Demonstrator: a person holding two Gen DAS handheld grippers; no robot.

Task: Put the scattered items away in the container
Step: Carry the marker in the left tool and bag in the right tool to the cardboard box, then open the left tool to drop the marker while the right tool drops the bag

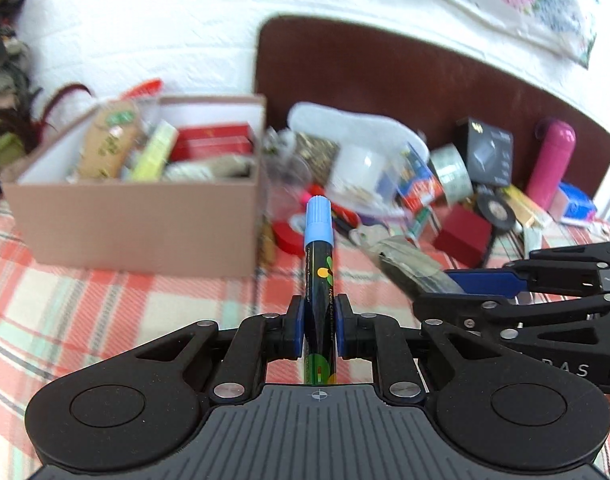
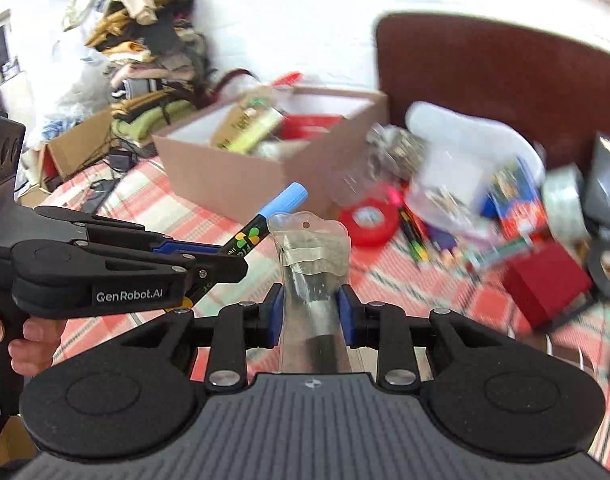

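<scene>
Cardboard box, already part full, stands on the plaid-covered bench beside the remaining clutter; both loads are mid-carry toward it, I judge; right gripper has its jaws clamped on a clear-packaged brush; left gripper pinches a blue-capped marker; next, reach over the rim and release.

Bare plaid cloth lay open before the box. Box already crowded inside. Clutter pile blocked the right; my other hand-held gripper close alongside.
</scene>
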